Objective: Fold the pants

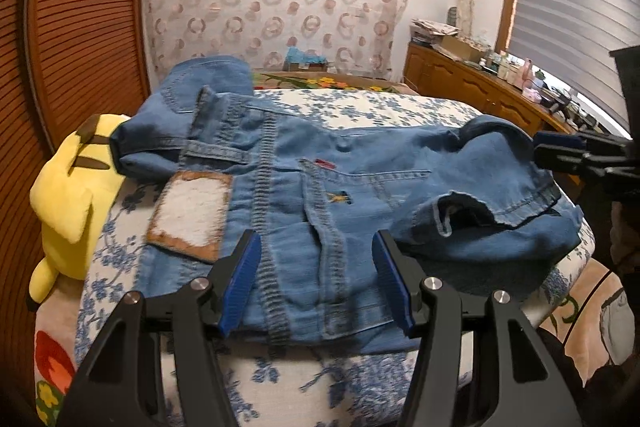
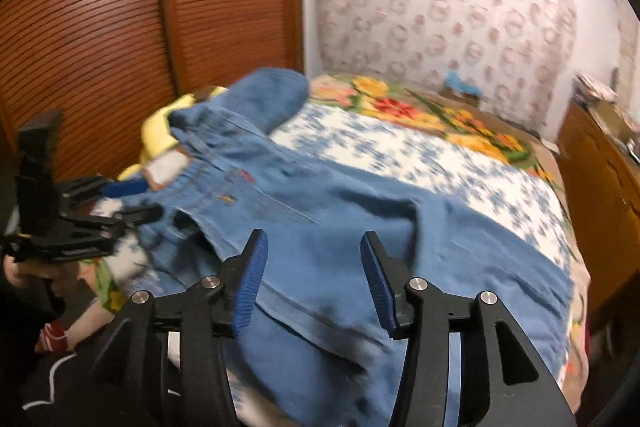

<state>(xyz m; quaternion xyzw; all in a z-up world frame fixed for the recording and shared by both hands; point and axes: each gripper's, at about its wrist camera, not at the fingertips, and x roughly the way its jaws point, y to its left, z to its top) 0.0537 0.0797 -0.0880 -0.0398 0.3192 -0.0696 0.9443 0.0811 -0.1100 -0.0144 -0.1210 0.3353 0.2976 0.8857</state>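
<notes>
The pants (image 1: 320, 187), blue denim jeans, lie on the bed (image 1: 360, 107), on a white spread with a blue flower print. In the left wrist view the waistband end is nearest the camera and to the left; the seat runs away toward the upper left, where a fold of denim rises near the yellow plush toy (image 1: 76, 195). The long axis runs roughly left to right across the bed, with the leg part extending to the right, seen in the right wrist view as a broad smooth panel.

Labels: a rectangular waistband patch (image 1: 192, 215) with a brown border and a pale centre carries no readable writing. A small red tab (image 1: 320, 163) sits at a pocket edge; its text is too small to read.

The left tool (image 1: 316, 267) stands with its jaws apart over the waistband; the blue pads do not press the denim. The right tool (image 2: 312, 267) also stands with its jaws apart above the leg panel, with nothing gripped; this view is blurred.
</notes>
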